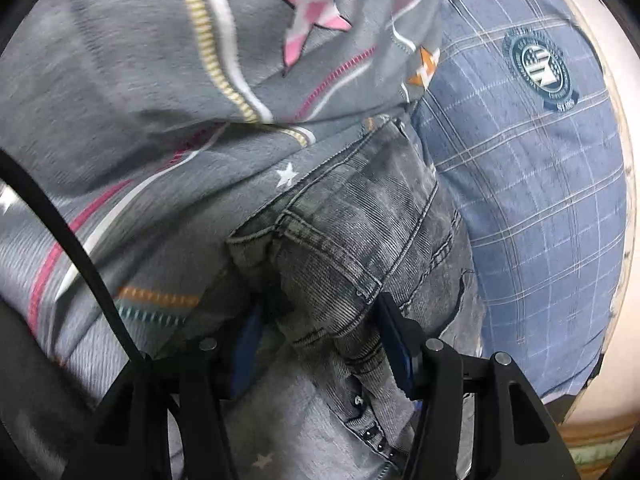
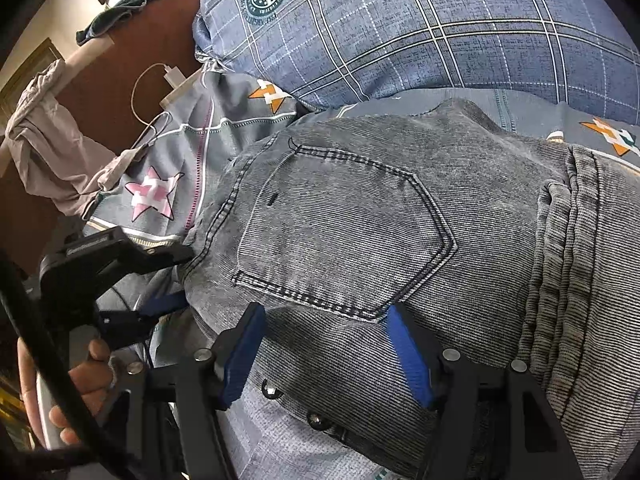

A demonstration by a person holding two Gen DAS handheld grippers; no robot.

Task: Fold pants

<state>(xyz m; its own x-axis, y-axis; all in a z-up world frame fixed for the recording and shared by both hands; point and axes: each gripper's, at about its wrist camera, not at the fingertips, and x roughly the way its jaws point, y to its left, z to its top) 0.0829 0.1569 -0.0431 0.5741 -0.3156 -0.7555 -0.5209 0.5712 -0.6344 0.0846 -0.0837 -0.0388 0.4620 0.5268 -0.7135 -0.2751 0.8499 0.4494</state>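
Grey washed jeans (image 2: 360, 232) lie on a grey star-print bedsheet (image 2: 160, 168), back pocket (image 2: 340, 236) up. My right gripper (image 2: 324, 316) has its blue pads (image 2: 244, 356) wide apart around the cloth below the pocket. In the left wrist view a bunched fold of the jeans (image 1: 352, 240) lies between the blue pads (image 1: 394, 340) of my left gripper (image 1: 320, 312), which are apart around it. The left gripper also shows in the right wrist view (image 2: 168, 280) at the jeans' left edge.
A blue plaid pillow (image 2: 420, 28) with a round crest lies just beyond the jeans, also in the left wrist view (image 1: 528, 184). A white charger and cable (image 2: 168, 80), grey cloth (image 2: 52, 148) and a brown headboard (image 2: 132, 40) are at the left.
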